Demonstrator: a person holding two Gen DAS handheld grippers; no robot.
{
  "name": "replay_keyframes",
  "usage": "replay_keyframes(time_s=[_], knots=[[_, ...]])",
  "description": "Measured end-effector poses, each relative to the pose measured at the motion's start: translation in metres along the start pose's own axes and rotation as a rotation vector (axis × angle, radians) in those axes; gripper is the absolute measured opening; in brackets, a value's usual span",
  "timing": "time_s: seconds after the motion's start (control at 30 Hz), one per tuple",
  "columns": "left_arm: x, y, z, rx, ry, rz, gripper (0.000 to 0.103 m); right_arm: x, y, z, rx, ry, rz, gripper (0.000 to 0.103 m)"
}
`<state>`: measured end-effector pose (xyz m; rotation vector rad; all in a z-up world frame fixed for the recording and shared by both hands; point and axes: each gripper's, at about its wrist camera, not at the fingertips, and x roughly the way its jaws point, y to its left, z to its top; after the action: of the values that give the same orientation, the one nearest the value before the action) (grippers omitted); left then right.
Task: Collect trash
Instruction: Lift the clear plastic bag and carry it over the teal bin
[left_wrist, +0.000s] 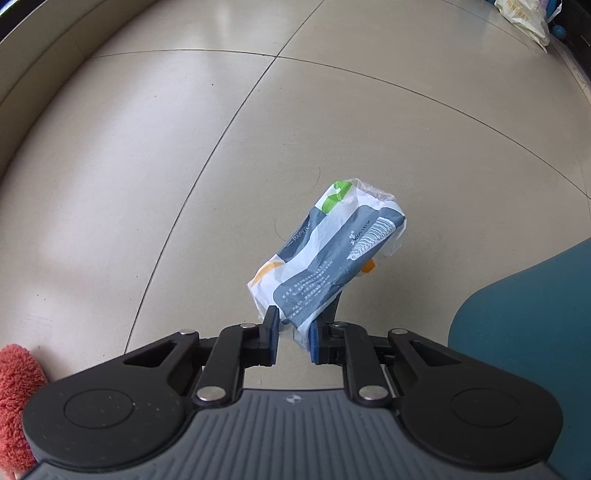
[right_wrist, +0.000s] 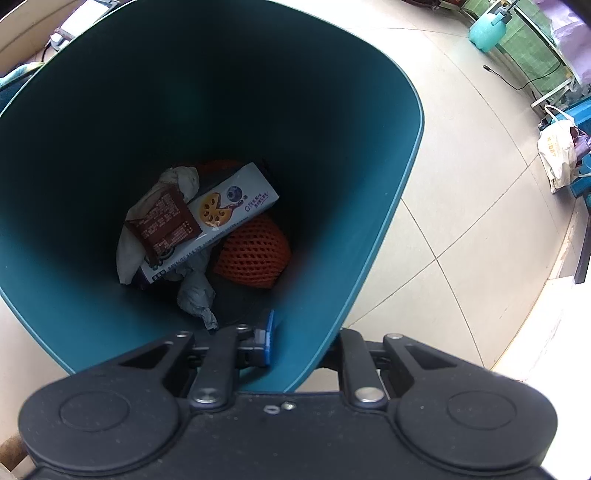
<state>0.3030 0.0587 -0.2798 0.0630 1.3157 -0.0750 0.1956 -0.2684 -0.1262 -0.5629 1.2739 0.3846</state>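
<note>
The left gripper (left_wrist: 293, 334) clamps the lower corner of a crumpled tissue pack (left_wrist: 327, 245), blue, white and green with a barcode, which sticks up and away from the fingers, lifted clear of the beige tiled floor (left_wrist: 184, 147). The teal bin (right_wrist: 369, 155) sits just beside the pack, its rim showing at the right edge of the left wrist view. The right gripper (right_wrist: 295, 343) is clenched on the near wall of the bin, one blue pad (right_wrist: 266, 338) inside, the other finger hidden outside the wall. At the bottom of the bin lie a snack box (right_wrist: 225, 214), a brown wrapper (right_wrist: 166, 221), an orange foam net (right_wrist: 255, 254) and wads of crumpled paper (right_wrist: 197, 291).
</note>
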Motion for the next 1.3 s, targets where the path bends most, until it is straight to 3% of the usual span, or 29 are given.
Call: replay_keyframes(time_s=[0.4, 0.63, 0.87, 1.07, 1.3], knots=[[-0.137, -0.003, -0.016, 0.020, -0.093, 0.021, 0.015, -0.002, -0.002, -0.001, 0.013, -0.015, -0.011, 0.014], [-0.224, -0.029, -0.039, 0.041, -0.160, 0.026, 0.015, -0.002, -0.001, -0.001, 0.031, -0.024, -0.028, 0.015], [-0.284, -0.068, -0.066, 0.082, -0.201, 0.001, 0.015, -0.004, -0.004, -0.003, 0.039, -0.036, -0.021, 0.014], [-0.306, -0.110, -0.069, 0.156, -0.227, -0.067, 0.015, -0.005, -0.005, -0.003, 0.040, -0.038, -0.017, 0.014], [-0.267, -0.160, -0.058, 0.262, -0.168, -0.121, 0.015, -0.007, -0.004, -0.003, 0.040, -0.040, -0.020, 0.014]])
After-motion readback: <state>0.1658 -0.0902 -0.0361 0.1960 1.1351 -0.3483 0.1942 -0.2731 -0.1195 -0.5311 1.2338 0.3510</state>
